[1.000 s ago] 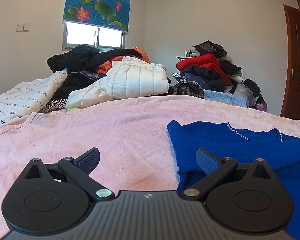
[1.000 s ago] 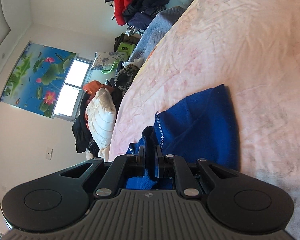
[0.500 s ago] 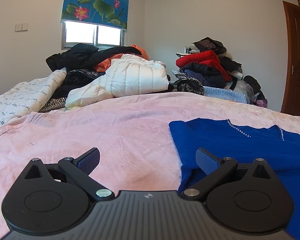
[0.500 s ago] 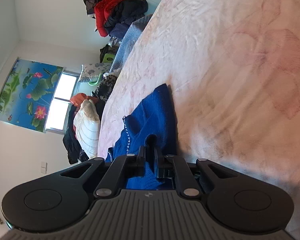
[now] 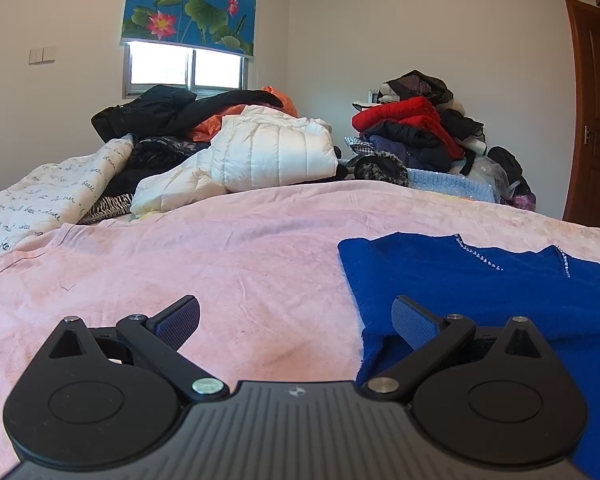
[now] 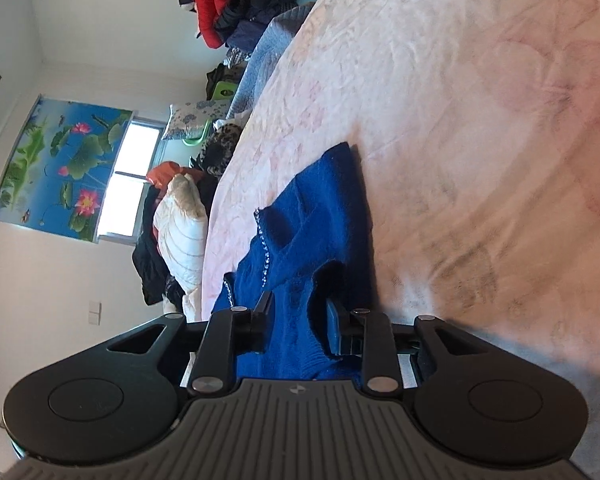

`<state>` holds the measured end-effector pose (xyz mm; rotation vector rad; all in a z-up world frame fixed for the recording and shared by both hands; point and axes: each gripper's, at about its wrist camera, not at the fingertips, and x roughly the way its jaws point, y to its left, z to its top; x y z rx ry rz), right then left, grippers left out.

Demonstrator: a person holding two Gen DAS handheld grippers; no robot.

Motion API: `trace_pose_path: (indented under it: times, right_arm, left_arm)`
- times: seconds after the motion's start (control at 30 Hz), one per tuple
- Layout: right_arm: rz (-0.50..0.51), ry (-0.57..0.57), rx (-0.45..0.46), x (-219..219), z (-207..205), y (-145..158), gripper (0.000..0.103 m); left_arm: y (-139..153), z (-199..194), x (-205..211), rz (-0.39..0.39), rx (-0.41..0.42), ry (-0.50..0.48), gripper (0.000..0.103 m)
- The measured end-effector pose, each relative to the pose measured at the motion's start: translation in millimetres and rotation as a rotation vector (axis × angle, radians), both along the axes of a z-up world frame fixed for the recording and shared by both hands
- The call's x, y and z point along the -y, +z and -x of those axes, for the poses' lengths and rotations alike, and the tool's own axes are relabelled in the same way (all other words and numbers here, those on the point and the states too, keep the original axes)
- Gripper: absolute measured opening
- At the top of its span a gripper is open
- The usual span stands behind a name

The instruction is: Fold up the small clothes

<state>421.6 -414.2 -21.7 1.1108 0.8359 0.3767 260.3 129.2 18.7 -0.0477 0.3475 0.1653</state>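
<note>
A small royal-blue knit top (image 5: 480,280) with a beaded neckline lies on the pink bedspread (image 5: 220,264). My left gripper (image 5: 296,320) is open and empty, low over the bed at the top's left edge; its right finger sits over the blue fabric. In the right wrist view, rolled sideways, the same blue top (image 6: 320,220) lies rumpled just ahead. My right gripper (image 6: 300,312) is open, with a fold of the blue fabric lying loose between its jaws.
A white puffer jacket (image 5: 276,152), black and orange clothes and a printed quilt (image 5: 40,200) are heaped at the far side of the bed. A second pile with red jackets (image 5: 412,124) stands by the wall. A wooden door (image 5: 596,120) is at right.
My right gripper, shut on the blue fabric in both earlier frames, has opened and let it go. The left gripper has stayed open and has hardly moved.
</note>
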Motion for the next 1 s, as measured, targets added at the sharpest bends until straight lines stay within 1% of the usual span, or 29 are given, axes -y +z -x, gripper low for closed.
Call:
trace_pose_path:
  times: [0.03,0.07,0.1,0.17,0.23,0.3,0.37,0.4,0.43,0.5,0.57,0.6,0.67,0.7,0.77,0.87,0.9,0.93,0.97,1.0]
  right_arm:
    - [0.03,0.008,0.003,-4,0,2,0.029]
    - [0.051,0.014,0.005,-7,-1,3,0.023]
    - [0.073,0.031,0.0,-10,-4,2,0.01]
    - [0.149,0.031,-0.002,-14,-5,5,0.01]
    - [0.178,0.028,0.024,-15,-2,12,0.01]
    - [0.175,0.01,0.057,-11,2,20,0.01]
    - [0.141,-0.029,0.076,-1,7,25,0.01]
    - [0.129,-0.035,0.083,3,8,25,0.01]
    - [0.118,-0.044,0.074,6,10,22,0.01]
    - [0.126,-0.044,0.043,8,13,15,0.01]
    - [0.143,-0.043,0.015,9,16,6,0.01]
    - [0.138,-0.046,0.01,10,17,3,0.01]
    - [0.128,-0.053,0.013,13,19,0,0.01]
    - [0.127,-0.05,0.011,13,18,-1,0.009]
    - [0.143,-0.04,0.002,12,16,-3,0.009]
    - [0.118,-0.033,0.002,15,15,-5,0.009]
    - [0.099,-0.03,-0.001,18,14,-5,0.011]
    - [0.082,-0.042,-0.012,22,14,-2,0.015]
    - [0.076,-0.072,-0.007,30,15,2,0.015]
    - [0.076,-0.108,0.015,37,17,9,0.017]
  left_arm:
    - [0,0,0,-0.001,-0.001,0.0,0.103]
    - [-1,0,0,-0.003,-0.003,0.0,0.103]
    - [-1,-1,1,-0.006,-0.007,0.003,0.103]
    - [1,-1,3,-0.015,-0.003,0.005,0.103]
    - [9,-2,8,-0.008,0.014,-0.04,0.103]
    - [24,-9,17,0.031,0.028,-0.097,0.103]
    - [40,-23,30,0.073,0.035,-0.15,0.103]
    - [45,-33,38,0.088,0.019,-0.183,0.103]
    - [48,-49,47,0.094,-0.021,-0.22,0.103]
    - [44,-81,65,0.07,-0.097,-0.261,0.103]
    - [29,-112,77,0.014,-0.197,-0.253,0.103]
    - [17,-127,81,-0.022,-0.267,-0.239,0.103]
    - [-8,-149,81,-0.069,-0.399,-0.189,0.103]
    - [-16,-149,75,-0.045,-0.396,-0.196,0.103]
    - [-20,-147,63,0.01,-0.381,-0.203,0.103]
    - [-21,-144,62,-0.002,-0.385,-0.207,0.103]
    - [-20,-145,62,-0.01,-0.389,-0.209,0.103]
    - [-16,-147,63,-0.019,-0.394,-0.211,0.103]
    - [-12,-146,63,-0.029,-0.394,-0.204,0.103]
    - [-8,-145,63,-0.043,-0.385,-0.19,0.103]
